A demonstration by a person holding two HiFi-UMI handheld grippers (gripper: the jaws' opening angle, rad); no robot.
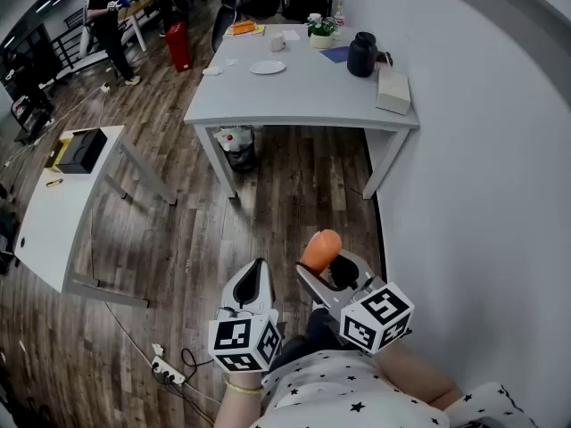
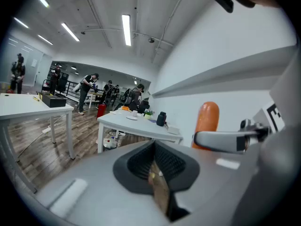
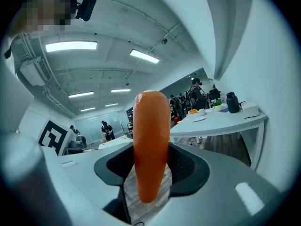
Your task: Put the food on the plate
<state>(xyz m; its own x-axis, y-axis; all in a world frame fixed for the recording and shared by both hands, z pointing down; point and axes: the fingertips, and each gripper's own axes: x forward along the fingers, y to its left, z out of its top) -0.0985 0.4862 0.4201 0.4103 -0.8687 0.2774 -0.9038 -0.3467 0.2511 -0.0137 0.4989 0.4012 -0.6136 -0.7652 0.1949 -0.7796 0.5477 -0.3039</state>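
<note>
An orange carrot (image 1: 320,250) stands upright between the jaws of my right gripper (image 1: 332,268), which is shut on it; in the right gripper view the carrot (image 3: 151,145) fills the middle. From the left gripper view the same carrot (image 2: 207,122) shows at the right. My left gripper (image 1: 252,281) is held beside the right one with its jaws shut and nothing between them. A small white plate (image 1: 268,68) lies on the grey table (image 1: 303,96) far ahead, well away from both grippers.
On the grey table stand a black kettle (image 1: 362,54), a white box (image 1: 393,90), a potted plant (image 1: 321,32) and a cup (image 1: 277,42). A bin (image 1: 237,147) sits under it. A white table (image 1: 53,203) stands at the left. People stand at the back.
</note>
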